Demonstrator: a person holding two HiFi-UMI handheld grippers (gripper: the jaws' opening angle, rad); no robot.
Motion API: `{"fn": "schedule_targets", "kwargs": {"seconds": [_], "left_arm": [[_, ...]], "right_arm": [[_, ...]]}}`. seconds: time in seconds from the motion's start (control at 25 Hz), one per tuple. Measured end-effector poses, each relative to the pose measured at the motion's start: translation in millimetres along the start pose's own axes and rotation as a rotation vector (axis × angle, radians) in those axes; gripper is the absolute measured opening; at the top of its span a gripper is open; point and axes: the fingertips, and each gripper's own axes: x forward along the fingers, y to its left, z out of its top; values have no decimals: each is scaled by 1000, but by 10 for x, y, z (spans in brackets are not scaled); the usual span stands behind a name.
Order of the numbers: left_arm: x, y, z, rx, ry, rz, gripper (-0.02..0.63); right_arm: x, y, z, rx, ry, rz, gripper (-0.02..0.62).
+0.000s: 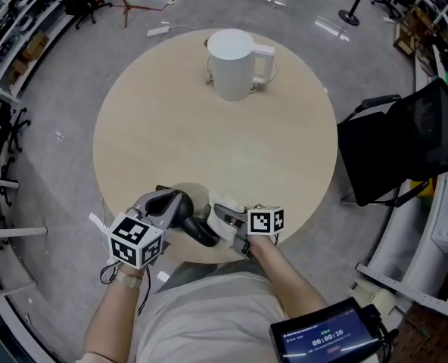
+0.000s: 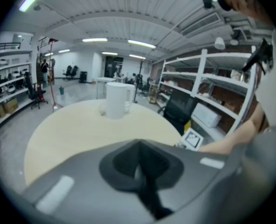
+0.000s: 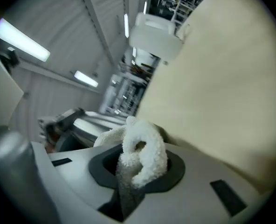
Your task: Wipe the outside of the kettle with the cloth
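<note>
While the right gripper (image 3: 128, 183) clamps a bunched white terry cloth (image 3: 142, 155), the left gripper (image 2: 145, 181) is closed on nothing.
Both sit at the near edge of the round table (image 1: 209, 142); the white kettle (image 1: 235, 63) stands upright at its far side, well apart. Wiped one-handed, it may slide or tip on the smooth top, or the cloth may pull free. Grey floor (image 1: 50, 127), black chair (image 1: 406, 146) right.

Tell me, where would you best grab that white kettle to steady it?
Probably by its handle: the kettle stands upright, its round body is wide, and the thin looped handle juts out to the person's right, so come in from that side.
</note>
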Motion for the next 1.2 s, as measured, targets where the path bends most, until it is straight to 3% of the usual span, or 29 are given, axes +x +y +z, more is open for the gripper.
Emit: {"fn": "schedule_targets", "kwargs": {"seconds": [0.04,0.08,0.12,0.2,0.28,0.36,0.4,0.48,0.6,0.72,0.8,0.88,0.92,0.96,1.0,1.12,1.2], "left_arm": [[5,-10,-6,3,-3,1,-3],[6,-32,-16,8,-5,-4,-3],[3,-54,-27,11,-5,-16,-3],[-18,-60,-26,-26,8,-63,-2],[-50,5,118,-79,-12,-95,-2],[-16,116,390,-3,-57,-72,-2],[52,172,474,73,-50,-57,-2],[277,259,432,183,33,-55,-2],[487,314,155,144,145,-83,-2],[373,356,-9,11,128,-58,-2],[207,445,-93,-153,82,-15,-2],[48,474,-178,-366,27,1,-2],[-12,454,-214,-441,8,3,-2],[-55,414,-239,-465,1,8,-3],[-81,351,-239,-431,2,13,-3],[-57,40,-36,-150,-32,8,-2],[42,-169,51,-4,-46,6,-2]], "right_arm": [[-27,-177,-142,-13,79,-75,83],[-89,-173,-205,-44,114,-95,83],[-185,31,-167,-80,88,-48,83],[-432,753,25,-121,-44,160,83],[-659,1462,-2,-155,-56,373,83],[-722,1909,-354,-238,129,493,83],[-664,1979,-590,-296,254,492,83],[-444,1850,-966,-404,451,374,83],[-272,1479,-1039,-499,501,154,82],[-434,1156,-713,-516,369,-4,80],[-580,939,-363,-457,202,-70,81],[-664,751,7,-387,20,-112,81],[-673,685,165,-358,-51,-126,81],[-664,661,296,-335,-104,-128,81],[-647,701,405,-324,-145,-110,81],[-568,1030,617,-412,-243,-11,81],[-417,850,569,-503,-202,-88,81]]}}
